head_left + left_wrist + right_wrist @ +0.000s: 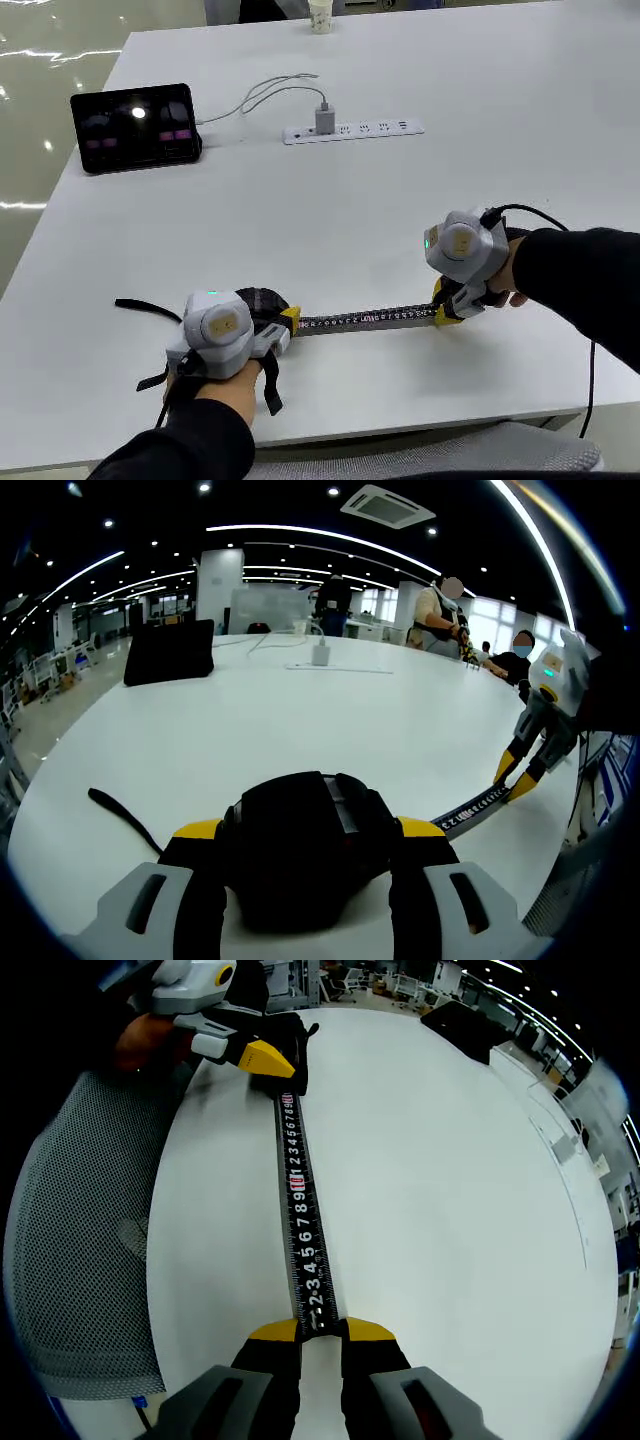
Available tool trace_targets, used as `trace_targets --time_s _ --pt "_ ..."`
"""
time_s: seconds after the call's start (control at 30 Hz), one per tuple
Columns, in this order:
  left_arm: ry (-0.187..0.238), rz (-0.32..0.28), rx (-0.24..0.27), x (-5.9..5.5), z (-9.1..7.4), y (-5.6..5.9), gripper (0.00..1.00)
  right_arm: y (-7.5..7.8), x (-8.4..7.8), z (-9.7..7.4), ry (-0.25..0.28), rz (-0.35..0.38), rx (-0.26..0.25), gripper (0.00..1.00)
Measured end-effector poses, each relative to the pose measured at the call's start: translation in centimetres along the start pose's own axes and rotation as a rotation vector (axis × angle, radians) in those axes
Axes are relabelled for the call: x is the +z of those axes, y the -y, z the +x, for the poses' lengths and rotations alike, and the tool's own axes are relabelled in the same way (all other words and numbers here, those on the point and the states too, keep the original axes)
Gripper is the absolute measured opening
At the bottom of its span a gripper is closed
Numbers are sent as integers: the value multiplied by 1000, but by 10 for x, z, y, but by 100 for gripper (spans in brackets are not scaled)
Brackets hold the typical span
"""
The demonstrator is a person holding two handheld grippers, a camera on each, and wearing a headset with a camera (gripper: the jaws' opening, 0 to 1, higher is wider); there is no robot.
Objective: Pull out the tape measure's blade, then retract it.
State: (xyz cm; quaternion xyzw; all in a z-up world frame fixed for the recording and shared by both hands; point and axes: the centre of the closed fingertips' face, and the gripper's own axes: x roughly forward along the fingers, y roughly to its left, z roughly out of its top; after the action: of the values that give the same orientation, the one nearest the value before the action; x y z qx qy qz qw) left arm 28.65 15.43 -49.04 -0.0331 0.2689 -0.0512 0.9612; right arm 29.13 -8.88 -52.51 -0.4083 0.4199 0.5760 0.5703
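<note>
On the white table near its front edge, my left gripper (283, 322) is shut on the black tape measure case (262, 303); the case (305, 845) sits between its yellow-tipped jaws. The blade (366, 320) runs out flat to the right, black with white numerals. My right gripper (443, 312) is shut on the blade's end. In the right gripper view the blade (302, 1218) stretches from the jaws up to the case (286, 1048). A black wrist strap (145, 308) trails left of the case. The right gripper (520, 775) appears far right in the left gripper view.
A dark tablet (135, 127) stands at the back left. A white power strip (352, 130) with a plugged charger and cable lies mid-table. A paper cup (320, 15) is at the far edge. The table's front edge (420, 420) is close to both grippers.
</note>
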Motion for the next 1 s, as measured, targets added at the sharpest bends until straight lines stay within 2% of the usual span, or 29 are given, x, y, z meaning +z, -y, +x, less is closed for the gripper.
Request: trace_targets --time_s 0.1,1.0 --pt "0 0 0 0 0 0 61 0 1 0 -1 21 -5 11" --pt "0 2 -4 0 0 0 61 0 9 3 -11 32 -9 11"
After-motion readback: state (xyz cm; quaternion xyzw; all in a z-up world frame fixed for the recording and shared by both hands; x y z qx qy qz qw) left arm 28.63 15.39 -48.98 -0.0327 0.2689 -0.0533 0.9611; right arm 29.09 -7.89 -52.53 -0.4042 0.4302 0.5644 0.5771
